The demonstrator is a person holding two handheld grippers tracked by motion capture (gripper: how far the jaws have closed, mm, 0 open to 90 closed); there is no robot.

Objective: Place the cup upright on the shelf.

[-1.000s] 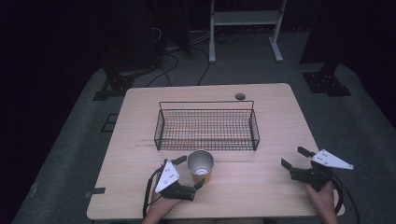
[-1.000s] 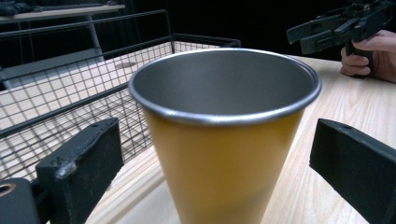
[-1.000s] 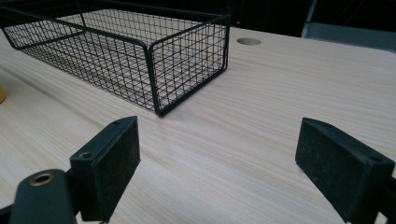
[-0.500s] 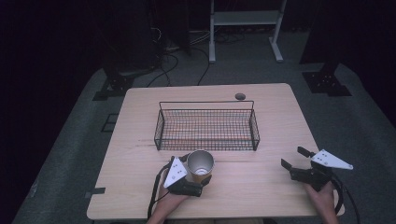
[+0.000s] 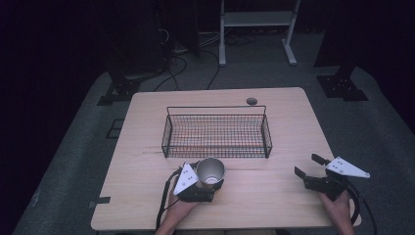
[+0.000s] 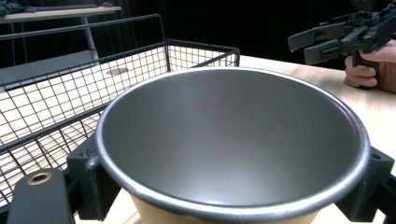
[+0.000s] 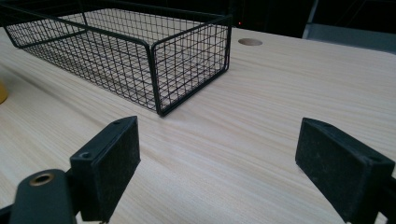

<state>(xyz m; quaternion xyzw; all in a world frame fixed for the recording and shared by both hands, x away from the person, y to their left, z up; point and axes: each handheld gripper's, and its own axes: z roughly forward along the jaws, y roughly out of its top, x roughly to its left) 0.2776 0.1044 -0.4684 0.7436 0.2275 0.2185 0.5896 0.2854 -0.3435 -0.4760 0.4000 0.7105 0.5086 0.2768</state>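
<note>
Clamped between the jaws of the left gripper (image 5: 209, 184), low centre of the high view: metal cup (image 6: 233, 140), dark hollow interior plain in the left gripper view, just short of the wire basket (image 5: 218, 136). Lower right, right gripper (image 7: 224, 163) spread wide, empty, above bare table (image 7: 280, 93).
</note>
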